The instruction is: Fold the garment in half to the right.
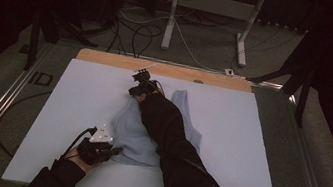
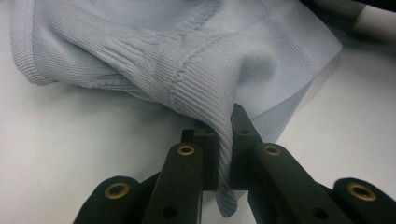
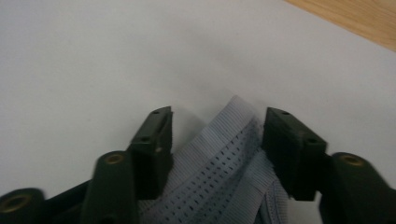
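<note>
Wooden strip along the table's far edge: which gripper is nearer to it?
Right. The right gripper sits at the far end of the pale blue garment, close to the wooden strip. The left gripper is at the garment's near edge, far from the strip.

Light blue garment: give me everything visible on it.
The light blue garment is a soft knit with ribbed hems and a perforated mesh band. It lies crumpled near the middle of the white table sheet, partly under the person's right forearm. The left gripper is shut on a ribbed edge at its near side. At the far end, the mesh band sits between the right gripper jaws, which are not yet pressing it.
</note>
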`<state>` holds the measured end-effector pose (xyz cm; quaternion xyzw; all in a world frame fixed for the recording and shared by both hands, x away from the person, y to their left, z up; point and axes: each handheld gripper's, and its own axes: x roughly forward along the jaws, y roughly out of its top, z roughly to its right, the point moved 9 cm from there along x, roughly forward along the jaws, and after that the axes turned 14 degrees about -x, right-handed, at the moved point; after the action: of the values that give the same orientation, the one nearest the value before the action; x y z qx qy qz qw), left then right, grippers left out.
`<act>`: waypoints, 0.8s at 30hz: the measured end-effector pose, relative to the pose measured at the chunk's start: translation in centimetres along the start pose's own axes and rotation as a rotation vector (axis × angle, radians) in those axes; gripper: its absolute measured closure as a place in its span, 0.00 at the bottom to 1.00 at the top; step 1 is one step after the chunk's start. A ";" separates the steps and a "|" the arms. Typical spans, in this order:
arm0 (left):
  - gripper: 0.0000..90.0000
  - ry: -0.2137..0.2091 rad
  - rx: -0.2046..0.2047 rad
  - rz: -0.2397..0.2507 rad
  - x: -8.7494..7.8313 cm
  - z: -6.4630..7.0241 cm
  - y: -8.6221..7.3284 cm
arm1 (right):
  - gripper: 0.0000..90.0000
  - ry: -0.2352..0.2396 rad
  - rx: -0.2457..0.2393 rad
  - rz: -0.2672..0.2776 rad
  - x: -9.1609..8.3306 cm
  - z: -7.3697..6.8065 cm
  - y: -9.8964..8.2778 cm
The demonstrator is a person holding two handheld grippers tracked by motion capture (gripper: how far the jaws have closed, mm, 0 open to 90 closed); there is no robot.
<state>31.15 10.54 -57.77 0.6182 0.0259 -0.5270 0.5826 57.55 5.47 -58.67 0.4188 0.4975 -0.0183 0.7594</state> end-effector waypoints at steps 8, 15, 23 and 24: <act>0.96 0.005 0.000 0.003 0.0 0.0 0.0 | 0.77 -0.044 -0.017 -0.044 0.1 0.3 -0.2; 0.96 0.010 -0.005 0.004 0.0 0.0 0.0 | 0.95 -0.017 -0.003 -0.043 0.0 0.4 -0.4; 0.96 0.002 -0.006 0.010 -0.1 0.2 0.3 | 0.97 -0.002 -0.021 -0.005 -1.2 0.6 0.3; 0.96 -0.002 -0.010 0.012 -0.2 0.2 0.3 | 0.97 -0.004 -0.020 -0.001 -1.5 0.7 0.5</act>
<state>31.16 10.40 -57.38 0.6148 0.0244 -0.5240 0.5890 57.56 4.72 -57.05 0.4108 0.4964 -0.0147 0.7646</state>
